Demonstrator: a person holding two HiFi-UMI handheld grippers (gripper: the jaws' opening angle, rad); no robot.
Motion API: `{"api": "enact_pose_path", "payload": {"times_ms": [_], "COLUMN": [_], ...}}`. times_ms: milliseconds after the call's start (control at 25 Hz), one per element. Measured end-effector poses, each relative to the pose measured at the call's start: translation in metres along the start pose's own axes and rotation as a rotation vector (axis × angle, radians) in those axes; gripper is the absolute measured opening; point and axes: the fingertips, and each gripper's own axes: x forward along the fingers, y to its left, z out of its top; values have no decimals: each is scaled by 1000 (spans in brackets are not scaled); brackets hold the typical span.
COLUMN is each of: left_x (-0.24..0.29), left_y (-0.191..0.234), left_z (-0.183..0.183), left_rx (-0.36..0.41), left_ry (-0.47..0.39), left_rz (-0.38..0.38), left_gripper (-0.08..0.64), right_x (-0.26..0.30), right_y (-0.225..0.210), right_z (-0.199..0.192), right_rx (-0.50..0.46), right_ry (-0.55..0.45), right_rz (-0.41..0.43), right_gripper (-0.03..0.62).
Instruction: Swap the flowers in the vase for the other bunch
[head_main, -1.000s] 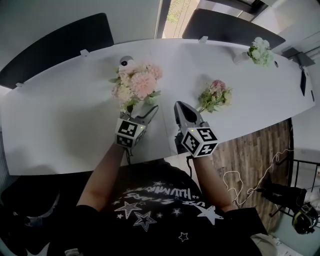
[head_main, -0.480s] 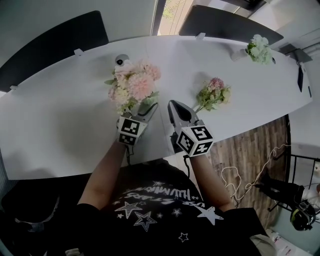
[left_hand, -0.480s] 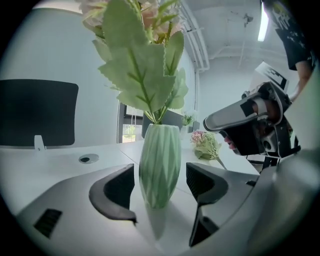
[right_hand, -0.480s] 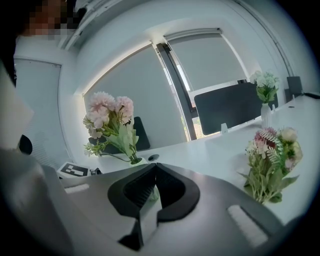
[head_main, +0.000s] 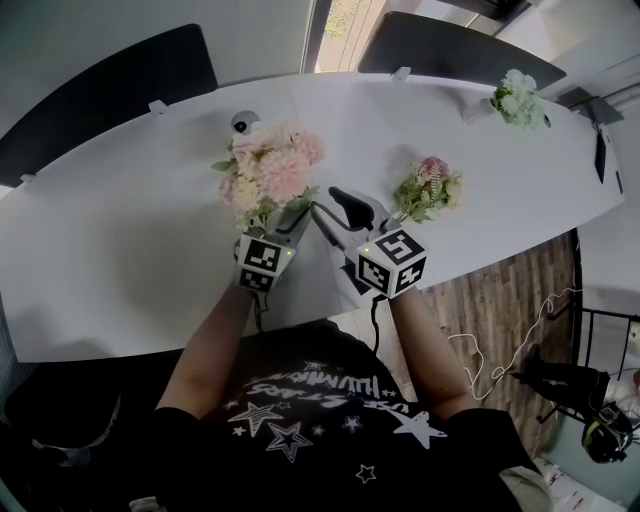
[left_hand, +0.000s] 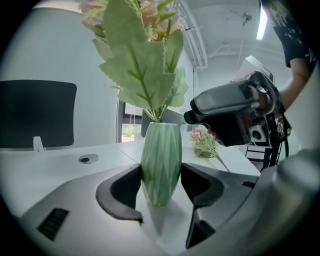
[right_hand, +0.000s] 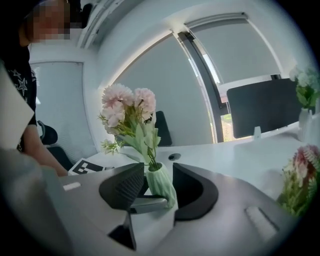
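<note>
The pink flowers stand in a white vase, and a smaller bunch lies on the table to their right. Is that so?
Not quite: the vase is green, not white, as the left gripper view shows. The pink flowers do stand in it, and the smaller bunch lies on the table to their right.

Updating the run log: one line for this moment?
left gripper jaws just closed onto green ribbed vase | right gripper jaws just opened, empty, facing pink flowers

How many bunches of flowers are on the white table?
3. A pink bunch stands in the green vase; a smaller bunch lies to its right; a pale bunch stands far right. None seems hidden.
</note>
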Motion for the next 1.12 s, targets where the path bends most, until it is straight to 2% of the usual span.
{"api": "enact_pose_path", "payload": {"times_ms": [80, 280, 520, 600, 760, 960, 1120], "left_x": [0, -1, -3, -3, -2, -3, 0], "left_y": [0, 0, 1, 1, 1, 0, -1], "left_z": [0, -1, 0, 0, -1, -2, -2], "left_rx": [0, -7, -24, -18, 0, 26, 21], "left_ry": [0, -1, -4, -2, 4, 12, 17], "left_rz": [-1, 1, 0, 0, -7, -15, -9], "left_gripper": [258, 258, 258, 258, 256, 256, 256], "right_x": [8, 33, 51, 53, 54, 50, 41], "right_y": [6, 18, 20, 19, 18, 18, 13], "right_z": [3, 6, 10, 13, 20, 32, 49], "right_rx": [-40, -131, -172, -177, -158, -130, -58], "right_ry": [14, 41, 54, 50, 22, -21, -76], "right_rz": [30, 62, 44, 39, 43, 54, 52], "right_gripper": [164, 167, 164, 131, 95, 84, 78]}}
